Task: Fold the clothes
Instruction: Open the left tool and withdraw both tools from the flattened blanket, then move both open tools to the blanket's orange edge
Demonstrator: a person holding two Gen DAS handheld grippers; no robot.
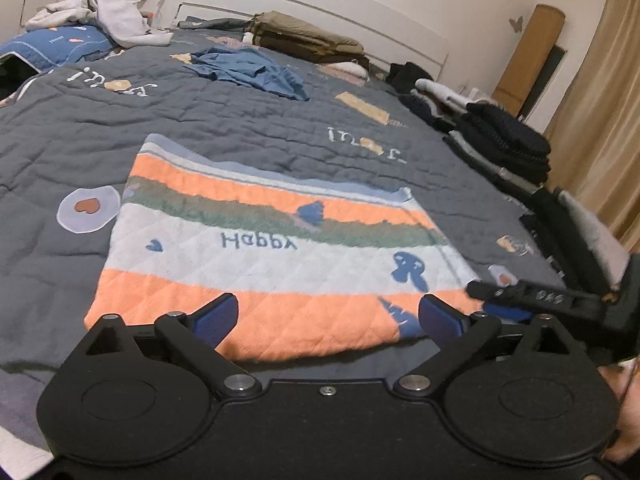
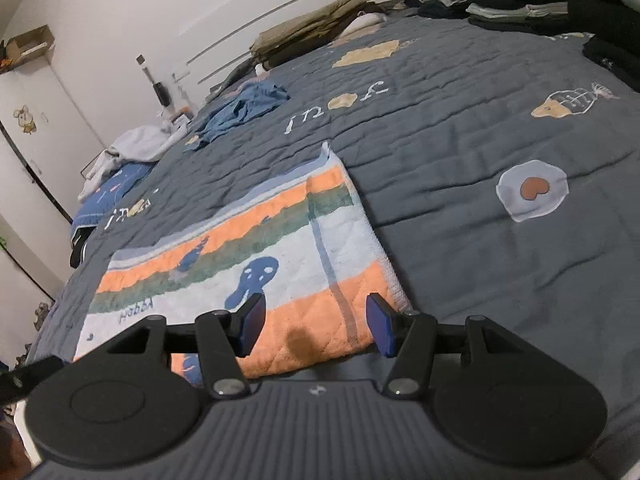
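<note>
A folded striped cloth (image 1: 264,256) in orange, white, green and blue, with the word "Happy", lies flat on the grey quilted bed cover (image 1: 260,128). It also shows in the right wrist view (image 2: 248,264). My left gripper (image 1: 326,318) is open and empty, just above the cloth's near edge. My right gripper (image 2: 316,328) is open and empty, over the cloth's near right corner. The right gripper's side shows in the left wrist view (image 1: 540,300) at the cloth's right corner.
A crumpled blue garment (image 1: 248,72) lies farther up the bed. Stacks of folded dark clothes (image 1: 500,140) line the right edge. Olive folded clothes (image 1: 308,36) sit by the headboard. A grey garment (image 1: 100,16) lies on a blue pillow at far left.
</note>
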